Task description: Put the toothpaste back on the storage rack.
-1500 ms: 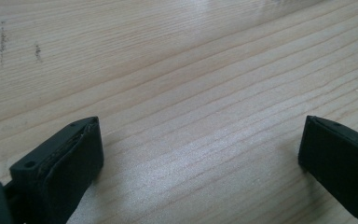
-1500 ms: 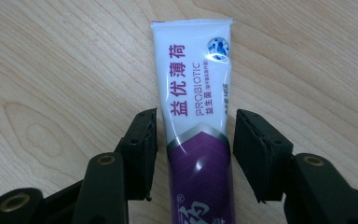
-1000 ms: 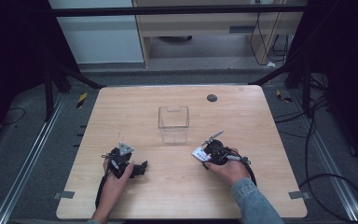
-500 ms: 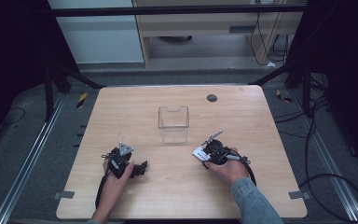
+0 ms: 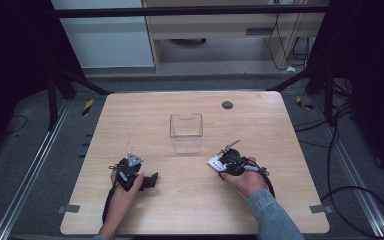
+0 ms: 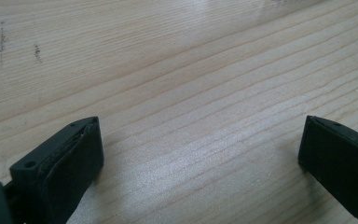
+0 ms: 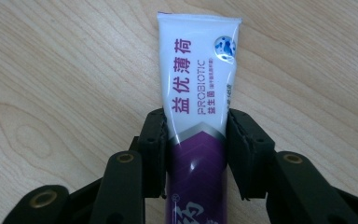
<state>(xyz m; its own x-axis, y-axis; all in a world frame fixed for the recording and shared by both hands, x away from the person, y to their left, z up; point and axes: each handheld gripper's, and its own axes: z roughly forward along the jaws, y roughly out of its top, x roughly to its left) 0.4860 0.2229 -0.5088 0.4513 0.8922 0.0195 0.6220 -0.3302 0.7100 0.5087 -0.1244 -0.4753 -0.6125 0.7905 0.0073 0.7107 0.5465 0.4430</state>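
In the high view, the right gripper lies low on the table with the white end of a tube showing at its tip. A clear box stands ahead of it and a little to its left, apart from it. The left gripper rests on the wood well off to the left, with nothing at its tip.

In the left gripper view, the two black jaws stand spread wide over bare wood, nothing between them.

In the right gripper view, the tube lies flat on the wood, running straight out from the gripper, its crimped white end farthest away and its purple part back between the arms. The jaws have just been closing, and the pads now sit against both sides of the tube, so it looks pinched, or very nearly.

The step in hand appears to be the grasp on the tube. The next move likely calls for firming the pinch without squashing the soft body, then lifting it clear of the wood and carrying it forward and left toward the box, keeping it from slipping or swinging.
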